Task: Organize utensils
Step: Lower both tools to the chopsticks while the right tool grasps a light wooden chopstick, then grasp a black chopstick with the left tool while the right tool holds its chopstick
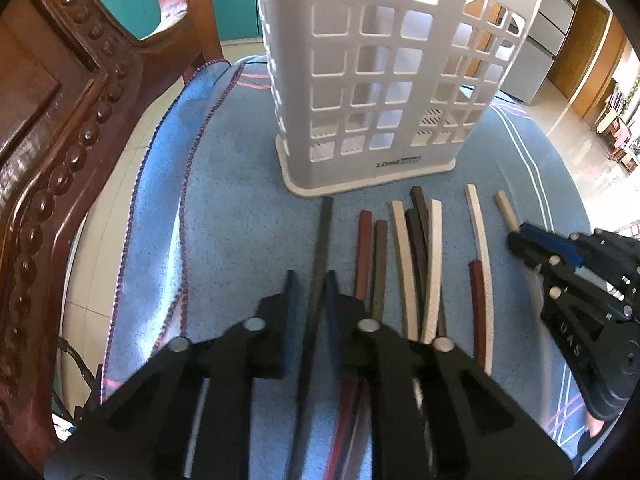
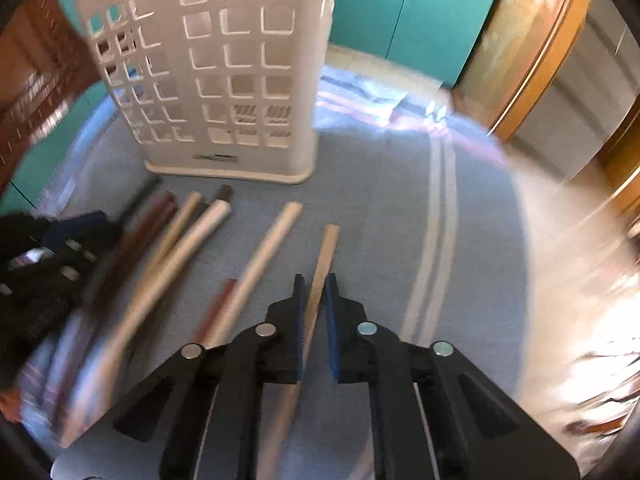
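Holder: the white utensil holder stood empty mid-table.
Left gripper: clamped on the dark chopstick.
Right gripper: clamped on the tan chopstick.
Remaining: loose chopsticks lay before the holder; none stowed.

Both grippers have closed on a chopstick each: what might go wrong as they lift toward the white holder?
1. The left gripper pinches the dark green chopstick beside a crowded pile of brown and cream chopsticks; lifting may drag neighbours.
2. The right gripper grips the tan wooden chopstick far from its tip; it may swing against the white lattice plastic holder.
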Demonstrator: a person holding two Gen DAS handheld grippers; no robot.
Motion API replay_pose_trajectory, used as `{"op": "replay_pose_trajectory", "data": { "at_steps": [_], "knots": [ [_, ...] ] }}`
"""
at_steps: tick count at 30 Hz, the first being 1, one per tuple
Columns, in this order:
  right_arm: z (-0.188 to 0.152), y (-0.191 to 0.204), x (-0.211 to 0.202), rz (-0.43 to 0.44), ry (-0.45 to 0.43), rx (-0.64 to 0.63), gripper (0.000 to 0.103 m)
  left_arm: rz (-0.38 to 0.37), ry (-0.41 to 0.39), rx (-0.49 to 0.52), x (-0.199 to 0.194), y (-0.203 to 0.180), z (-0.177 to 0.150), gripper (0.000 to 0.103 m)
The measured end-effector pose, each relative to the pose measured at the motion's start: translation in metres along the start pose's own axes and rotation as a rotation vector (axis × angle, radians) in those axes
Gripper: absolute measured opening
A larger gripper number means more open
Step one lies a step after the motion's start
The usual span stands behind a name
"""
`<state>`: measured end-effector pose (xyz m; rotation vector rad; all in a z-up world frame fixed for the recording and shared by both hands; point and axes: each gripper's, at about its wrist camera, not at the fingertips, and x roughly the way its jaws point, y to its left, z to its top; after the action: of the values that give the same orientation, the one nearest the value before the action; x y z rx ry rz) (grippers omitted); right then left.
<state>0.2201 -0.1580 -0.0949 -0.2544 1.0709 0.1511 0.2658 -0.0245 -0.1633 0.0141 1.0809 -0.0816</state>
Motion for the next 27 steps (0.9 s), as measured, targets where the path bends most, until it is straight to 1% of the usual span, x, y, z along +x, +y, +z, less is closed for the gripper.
{"op": "replay_pose_trajectory", "data": {
  "at_steps": [1,3,6,7,11,14,16,18,22,24,27],
  "knots": [
    [-0.003,-0.001,-0.002,-0.007,0.001,-0.015,0.008,-0.007,0.003,-0.001,-0.001,-0.002,-0.001,0.013],
    [-0.006,-0.007,-0.002,0.023,0.013,-0.006,0.008,-0.011,0.004,-0.003,-0.002,-0.004,-0.002,0.013],
    [-0.01,-0.01,0.003,0.018,0.016,0.004,0.008,-0.009,0.007,-0.007,0.0,-0.01,0.002,0.022],
    [-0.007,-0.013,0.006,0.021,0.018,0.014,0.008,-0.005,0.005,-0.003,0.0,-0.014,0.002,0.024],
    [-0.003,-0.021,0.01,0.04,0.024,0.074,0.009,0.035,-0.009,0.025,0.001,-0.025,0.005,0.027],
    [0.002,-0.03,0.012,0.066,0.025,0.117,0.009,0.033,-0.01,0.023,0.0,-0.027,0.004,0.029],
    [0.008,-0.034,0.016,0.084,0.026,0.145,0.009,0.034,-0.009,0.02,-0.001,-0.027,0.002,0.034],
    [0.014,-0.036,0.02,0.094,0.025,0.162,0.009,0.034,-0.009,0.018,-0.002,-0.023,0.001,0.036],
    [0.018,-0.041,0.027,0.087,0.018,0.168,0.009,0.029,-0.014,0.022,-0.004,-0.024,-0.001,0.036],
    [0.017,-0.042,0.026,0.083,0.009,0.176,0.009,0.026,-0.017,0.028,-0.002,-0.017,-0.002,0.036],
    [0.011,-0.034,0.021,0.075,0.0,0.168,0.009,0.018,-0.017,0.025,-0.001,-0.016,-0.002,0.036]
  ]
}}
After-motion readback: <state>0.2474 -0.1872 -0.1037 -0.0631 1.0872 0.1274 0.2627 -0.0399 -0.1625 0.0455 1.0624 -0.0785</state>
